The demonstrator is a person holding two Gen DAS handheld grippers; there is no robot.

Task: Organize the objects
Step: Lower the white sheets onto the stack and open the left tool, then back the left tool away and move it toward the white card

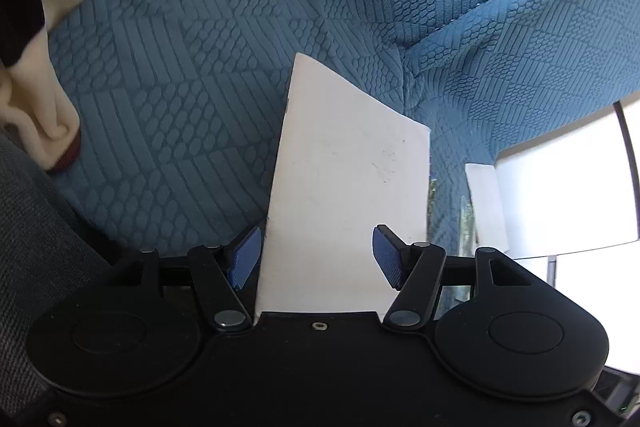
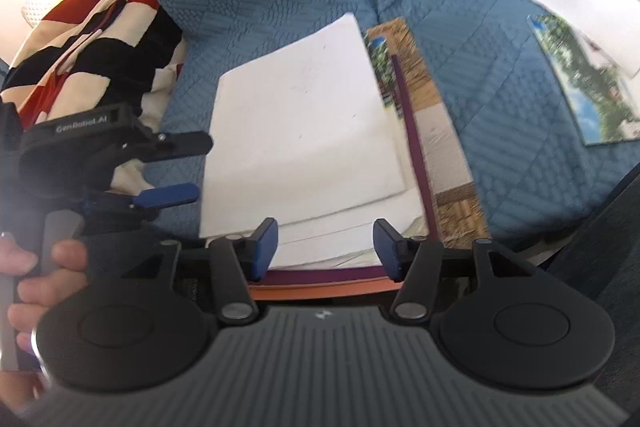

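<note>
In the left wrist view, the left gripper (image 1: 316, 255) is seen with its blue-padded jaws parted. A flat white booklet (image 1: 344, 179) lies between them on a blue textured fabric sofa cover (image 1: 180, 67), and neither pad is pressed against it; the left pad sits just beside the booklet's edge and a gap is left at the right pad. A striped cream, black and red cloth (image 1: 44, 39) is bunched at the upper left. A second white sheet (image 1: 486, 203) is seen to the right, near a bright, washed-out area that cannot be made out.

In the right wrist view, the right gripper (image 2: 325, 247) is likewise shown with its jaws apart and nothing clamped. Beyond the fingertips a stack is laid on the same blue cover: the white booklet on top, further white sheets under it, and a purple-edged cover (image 2: 416, 147) and an orange layer (image 2: 320, 293) beneath. A printed picture page with straw-coloured pattern (image 2: 444, 131) juts out on the stack's right side. Well apart, at the far right, a glossy photo card showing trees and sky (image 2: 584, 83) lies partly under a white sheet. The left gripper is seen at the left edge, held by a hand (image 2: 40, 279), its jaws apart and beside the stack, possibly just clear of it.
</note>
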